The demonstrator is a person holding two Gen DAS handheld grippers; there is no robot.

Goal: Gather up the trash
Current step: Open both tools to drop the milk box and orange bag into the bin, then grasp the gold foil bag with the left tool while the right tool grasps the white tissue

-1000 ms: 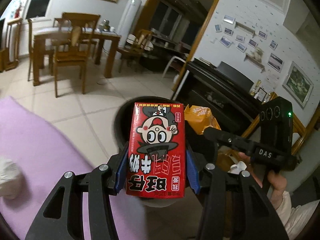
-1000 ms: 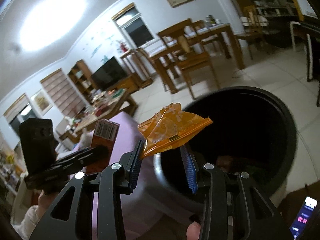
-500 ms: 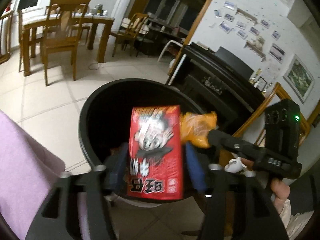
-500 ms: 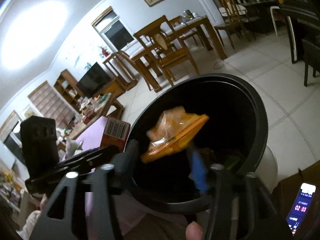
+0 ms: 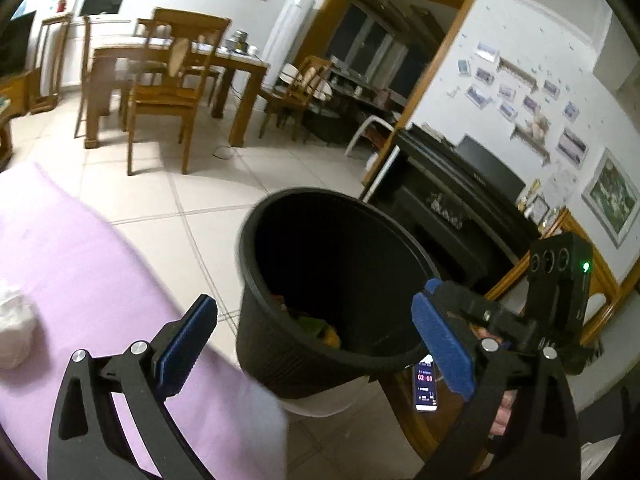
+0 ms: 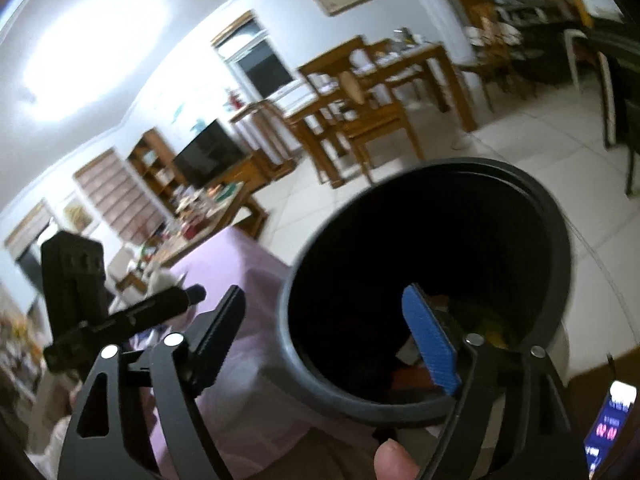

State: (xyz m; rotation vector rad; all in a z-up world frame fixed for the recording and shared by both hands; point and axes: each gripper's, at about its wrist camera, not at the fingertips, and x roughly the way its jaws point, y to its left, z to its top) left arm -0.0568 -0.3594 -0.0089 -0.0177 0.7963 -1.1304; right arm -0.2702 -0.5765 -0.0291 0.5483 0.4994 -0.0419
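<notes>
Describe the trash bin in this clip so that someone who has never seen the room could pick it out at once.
Start from the purple cloth on the left of the left wrist view; the trash bin stands on the tiled floor right at its edge, ahead of the open left gripper. It is a round black tub, open-topped, with colourful scraps at the bottom, unlike the wooden furniture behind.

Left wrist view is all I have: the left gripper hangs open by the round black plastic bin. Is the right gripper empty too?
Observer: Yes. The right wrist view shows the right gripper wide open, nothing between its blue pads, over the mouth of the round black plastic bin.
Operator: What lies beyond the purple cloth?
Observer: Past the purple cloth stands a low wooden table cluttered with small items, with a dark flat television behind it.
</notes>
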